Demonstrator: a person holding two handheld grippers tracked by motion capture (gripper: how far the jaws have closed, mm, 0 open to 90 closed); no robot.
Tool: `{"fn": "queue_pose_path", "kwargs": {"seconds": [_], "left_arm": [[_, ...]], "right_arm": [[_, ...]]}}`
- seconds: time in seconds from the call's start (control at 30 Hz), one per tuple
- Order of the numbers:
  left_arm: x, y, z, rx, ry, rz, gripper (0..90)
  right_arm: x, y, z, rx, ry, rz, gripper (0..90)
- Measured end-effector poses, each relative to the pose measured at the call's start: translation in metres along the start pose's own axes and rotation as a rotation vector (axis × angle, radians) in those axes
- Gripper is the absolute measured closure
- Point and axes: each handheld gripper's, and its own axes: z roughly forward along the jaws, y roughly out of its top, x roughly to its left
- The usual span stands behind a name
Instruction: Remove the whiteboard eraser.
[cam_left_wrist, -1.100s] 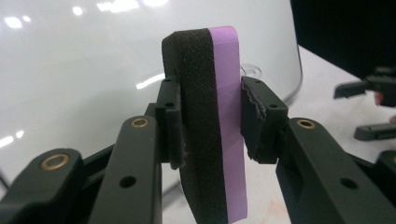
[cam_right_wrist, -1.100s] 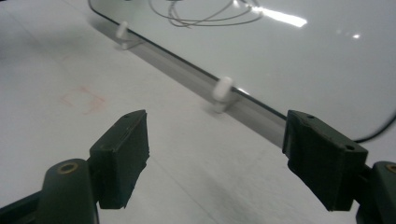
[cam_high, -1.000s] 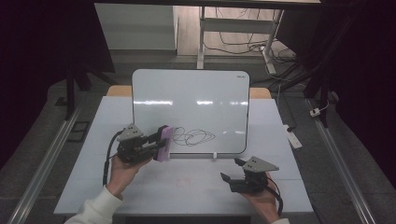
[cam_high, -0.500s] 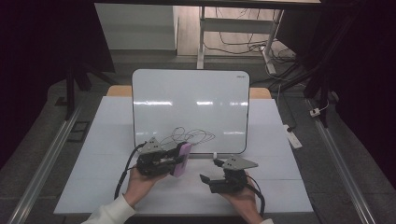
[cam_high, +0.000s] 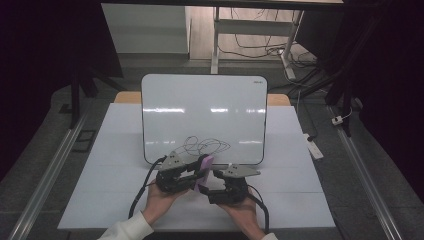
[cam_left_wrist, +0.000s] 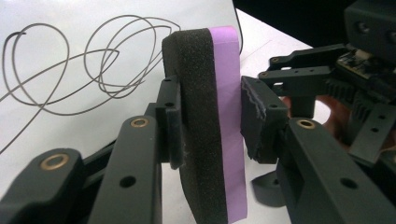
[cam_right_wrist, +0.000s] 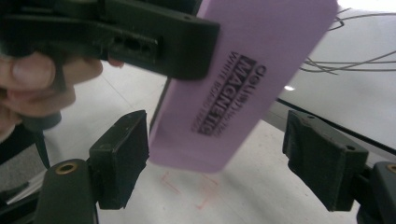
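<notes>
eraser held over white table, front of whiteboard

left gripper (cam_high: 196, 174) clamps the purple eraser (cam_high: 204, 172) near the table (cam_high: 100, 165) front; right gripper (cam_high: 216, 182) jaws spread wide, empty. scribbled whiteboard (cam_high: 200, 105) lies behind; dark room, grey floor (cam_high: 45, 165), cables (cam_high: 255, 47).

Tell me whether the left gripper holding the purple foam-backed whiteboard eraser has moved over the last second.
Yes. The left gripper carried the purple eraser rightward and toward the person, off the scribble on the whiteboard, to the right gripper.
</notes>
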Motion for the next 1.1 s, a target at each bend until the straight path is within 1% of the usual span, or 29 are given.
{"fn": "queue_pose_path", "kwargs": {"seconds": [0.07,0.13,0.17,0.2,0.23,0.3,0.37,0.47,0.57,0.63,0.7,0.73,0.83,0.9,0.97,1.1], "left_arm": [[-0.002,0.000,0.001,-0.005,-0.004,0.004,62.0],[-0.004,0.000,0.001,-0.002,-0.003,0.014,62.0],[-0.005,0.000,0.000,-0.003,-0.003,0.015,62.1],[-0.005,0.000,0.000,-0.005,-0.002,0.013,62.2],[-0.004,0.000,-0.001,-0.006,-0.005,0.011,62.2],[-0.004,0.000,-0.002,-0.007,-0.008,0.009,62.3],[-0.003,0.000,-0.003,-0.015,-0.015,-0.004,62.4],[-0.003,0.000,-0.003,-0.013,-0.020,-0.007,62.4],[-0.002,0.000,-0.003,-0.011,-0.020,-0.009,61.9],[-0.002,0.000,-0.005,-0.013,-0.021,-0.004,59.1],[-0.001,0.001,-0.011,-0.024,-0.011,0.000,49.3],[-0.001,0.001,-0.015,-0.031,-0.007,0.000,44.9],[0.004,-0.001,-0.030,-0.034,0.012,0.006,36.9],[0.011,-0.005,-0.039,-0.022,0.023,0.000,34.7],[0.019,-0.009,-0.049,0.002,0.029,-0.018,33.5],[0.034,-0.022,-0.069,0.044,0.072,-0.030,30.6]], "right_arm": [[0.001,0.000,0.003,-0.004,0.010,0.013,22.7],[0.002,0.001,0.004,-0.002,-0.006,0.016,25.5],[0.002,0.001,0.004,-0.002,-0.009,0.020,27.4],[0.002,0.001,0.004,-0.004,-0.003,0.022,30.5],[0.002,0.001,0.003,-0.008,-0.008,0.022,31.7],[0.002,0.002,0.001,-0.020,-0.015,0.013,33.9],[0.002,0.003,-0.001,-0.033,-0.018,0.006,35.6],[0.002,0.004,-0.003,-0.031,-0.022,-0.006,36.8],[0.004,0.004,-0.004,-0.031,-0.052,-0.039,38.0],[0.004,0.005,-0.005,-0.026,-0.064,-0.055,38.8],[0.003,0.005,-0.007,-0.030,-0.087,-0.072,39.4],[0.002,0.006,-0.008,-0.032,-0.089,-0.070,39.6],[-0.001,0.007,-0.013,-0.033,-0.107,-0.074,39.9],[-0.004,0.007,-0.015,-0.036,-0.119,-0.078,40.0],[-0.007,0.009,-0.017,-0.035,-0.141,-0.090,40.1],[-0.014,0.013,-0.023,-0.045,-0.174,-0.087,40.2]]}}
